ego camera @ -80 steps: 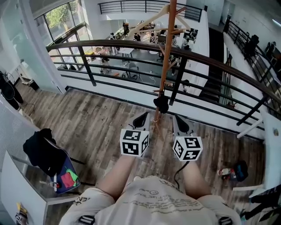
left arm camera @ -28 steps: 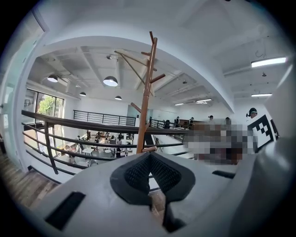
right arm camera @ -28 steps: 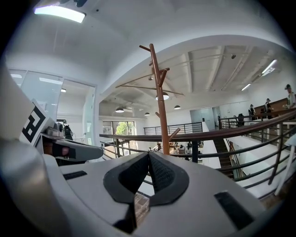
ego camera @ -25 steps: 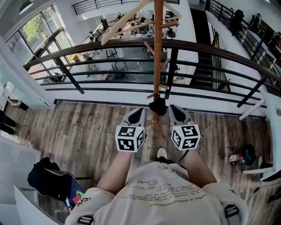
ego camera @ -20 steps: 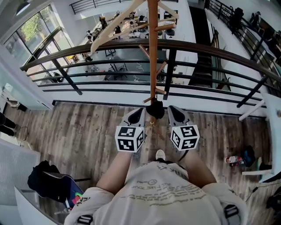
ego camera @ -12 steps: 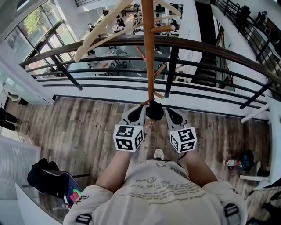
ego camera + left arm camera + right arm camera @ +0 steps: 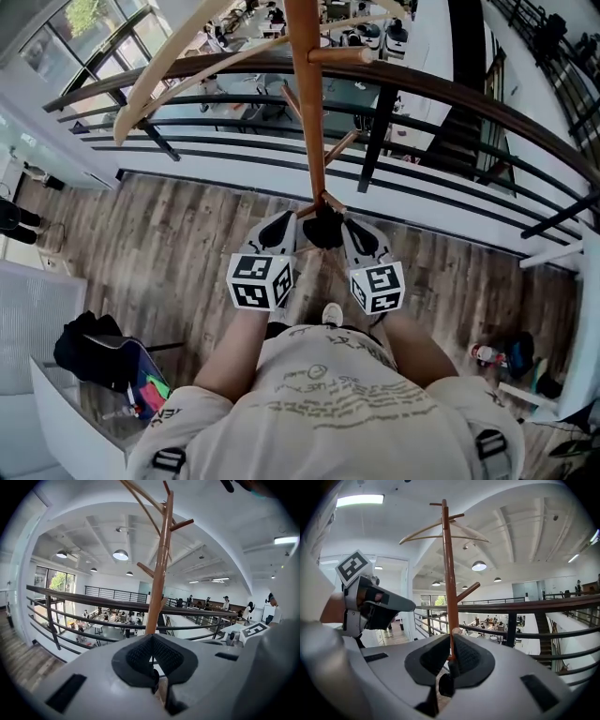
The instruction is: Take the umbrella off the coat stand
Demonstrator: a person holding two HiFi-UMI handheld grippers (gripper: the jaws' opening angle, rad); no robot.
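The umbrella (image 7: pixel 323 228) shows only as a dark lump in the head view, hanging close against the coat stand (image 7: pixel 307 112) by its lowest pegs. Its shape and how it hangs cannot be made out, and neither gripper view shows it plainly. The stand's top is cut off by the picture's edge, as is its long pale curved arm (image 7: pixel 169 66).

The left hand-held gripper (image 7: pixel 281 228) sits just left of the stand, its tips beside the umbrella. Its jaws are together with nothing between them. The right hand-held gripper (image 7: pixel 353 232) sits just right of the stand, also closed and empty. From each gripper, the stand's pole rises straight beyond the closed pads.

A dark railing (image 7: pixel 450 89) runs right behind the stand, with a lower floor visible through it. Well to the stand's left, on the plank floor (image 7: pixel 169 234), lies a black bag (image 7: pixel 89 342). The person's shoe (image 7: pixel 331 314) is just on the near side of the stand.
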